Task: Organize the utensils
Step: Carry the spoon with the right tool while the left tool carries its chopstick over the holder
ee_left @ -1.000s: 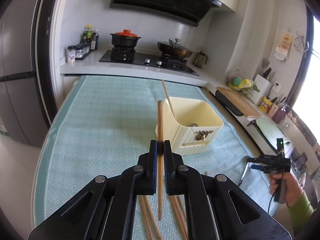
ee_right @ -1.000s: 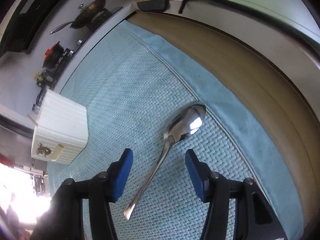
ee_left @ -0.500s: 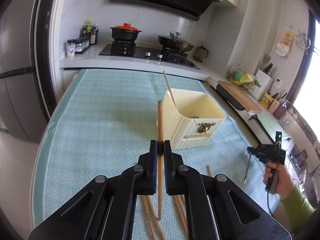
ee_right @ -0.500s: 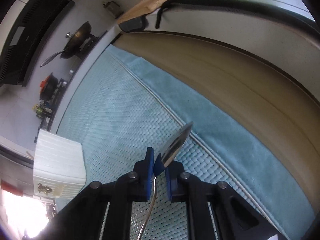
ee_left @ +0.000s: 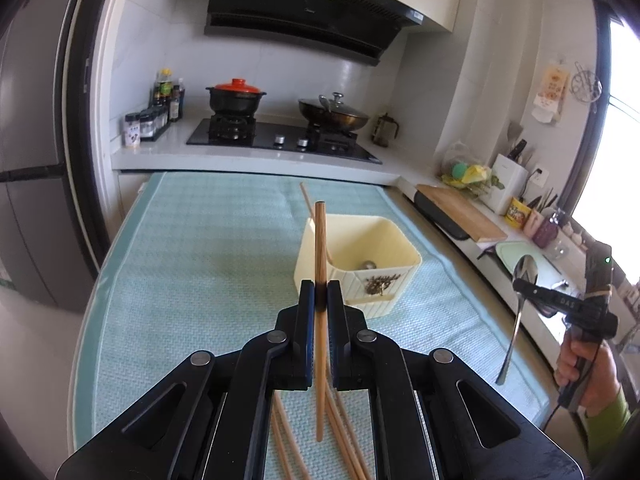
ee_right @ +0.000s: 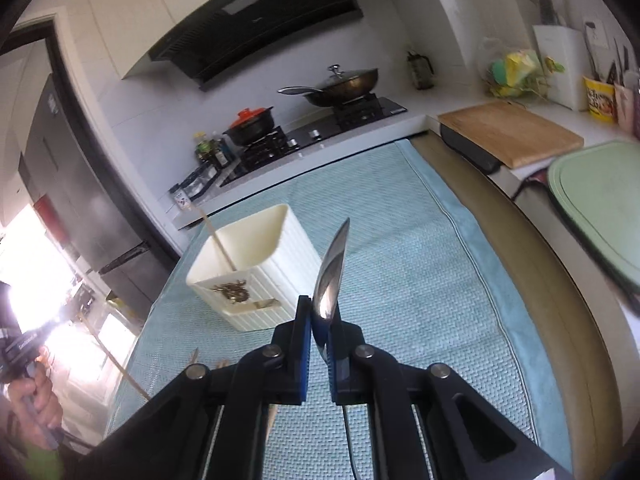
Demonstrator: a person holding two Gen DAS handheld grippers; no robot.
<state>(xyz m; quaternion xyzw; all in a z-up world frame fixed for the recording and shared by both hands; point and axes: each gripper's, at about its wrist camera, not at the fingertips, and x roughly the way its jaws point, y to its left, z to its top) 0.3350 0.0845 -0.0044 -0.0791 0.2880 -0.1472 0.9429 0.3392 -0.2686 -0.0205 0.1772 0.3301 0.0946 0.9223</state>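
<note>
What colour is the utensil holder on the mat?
Cream utensil holder with ribbed sides and a small dark ornament; clearest in the left wrist view.

1. White tiled wall (ee_left: 280, 68) behind a black range hood (ee_left: 304, 8)
2. White worktop (ee_left: 160, 152) carries a gas hob (ee_left: 280, 142), a red-lidded pot (ee_left: 236, 96) and a wok (ee_left: 334, 114)
3. Dark fridge (ee_left: 32, 152) stands at left
4. Bright window (ee_left: 616, 128) at right; wooden cutting board (ee_left: 460, 212) near it
5. Teal woven cloth (ee_left: 200, 248) covers the counter
</note>
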